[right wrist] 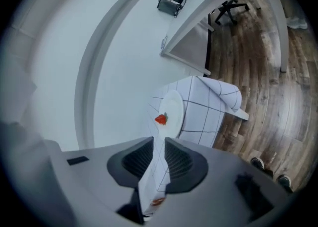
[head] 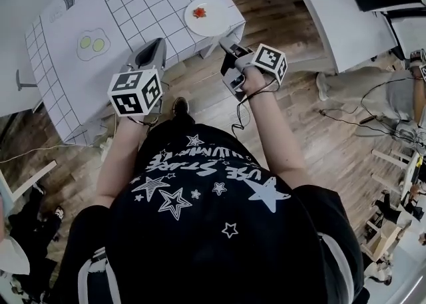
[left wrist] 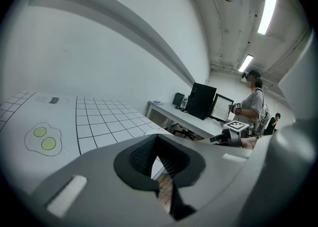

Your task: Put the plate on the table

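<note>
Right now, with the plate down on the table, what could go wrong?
1. The plate sits at the very corner of the tablecloth, with the right gripper just beside it. A knock could send it over the edge.
2. The cloth drapes over that corner, right ahead of the gripper's slightly parted jaws. Snagging it might drag the plate.
3. The red fruit lies loose on the plate and could roll off.

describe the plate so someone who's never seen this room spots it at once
Find the white gridded table, upper left in the head view. The plate sits at its right corner. It is round and plain white with one strawberry on it, unlike the flat egg print further left.
</note>
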Demonstrator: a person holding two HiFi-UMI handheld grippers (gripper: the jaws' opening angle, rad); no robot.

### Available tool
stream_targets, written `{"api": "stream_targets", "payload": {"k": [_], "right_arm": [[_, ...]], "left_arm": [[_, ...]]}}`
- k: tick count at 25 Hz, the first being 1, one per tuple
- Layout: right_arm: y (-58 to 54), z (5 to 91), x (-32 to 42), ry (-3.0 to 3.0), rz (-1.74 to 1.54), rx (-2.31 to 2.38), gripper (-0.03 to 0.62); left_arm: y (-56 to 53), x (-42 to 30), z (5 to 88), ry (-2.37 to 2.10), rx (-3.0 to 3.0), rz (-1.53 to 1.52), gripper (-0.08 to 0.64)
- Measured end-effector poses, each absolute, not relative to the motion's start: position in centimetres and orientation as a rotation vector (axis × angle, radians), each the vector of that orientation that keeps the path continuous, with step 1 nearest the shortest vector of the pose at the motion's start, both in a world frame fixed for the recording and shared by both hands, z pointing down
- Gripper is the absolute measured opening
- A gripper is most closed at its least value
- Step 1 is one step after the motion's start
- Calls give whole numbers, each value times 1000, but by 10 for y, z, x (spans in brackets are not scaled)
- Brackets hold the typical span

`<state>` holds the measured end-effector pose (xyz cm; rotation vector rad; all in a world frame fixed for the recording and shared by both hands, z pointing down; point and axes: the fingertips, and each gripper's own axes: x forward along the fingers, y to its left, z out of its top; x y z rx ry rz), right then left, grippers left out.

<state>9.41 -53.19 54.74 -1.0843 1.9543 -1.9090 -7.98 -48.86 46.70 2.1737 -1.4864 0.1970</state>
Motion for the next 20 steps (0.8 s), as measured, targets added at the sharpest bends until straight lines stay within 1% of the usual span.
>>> {"api": "stream_targets", "payload": {"k": [7, 12, 20], "right_arm": [[-498, 475, 90, 2181, -1682, -937, 38], [-458, 428, 92, 2327, -1508, -859, 23], [-384, 403, 95, 2496, -1322, -818, 17]], "left_arm": [[-444, -58, 446, -1497, 2227, 173, 8], [-406, -42, 425, -1514, 2267, 154, 8], [-329, -30, 410, -1555, 2265, 128, 8]]}}
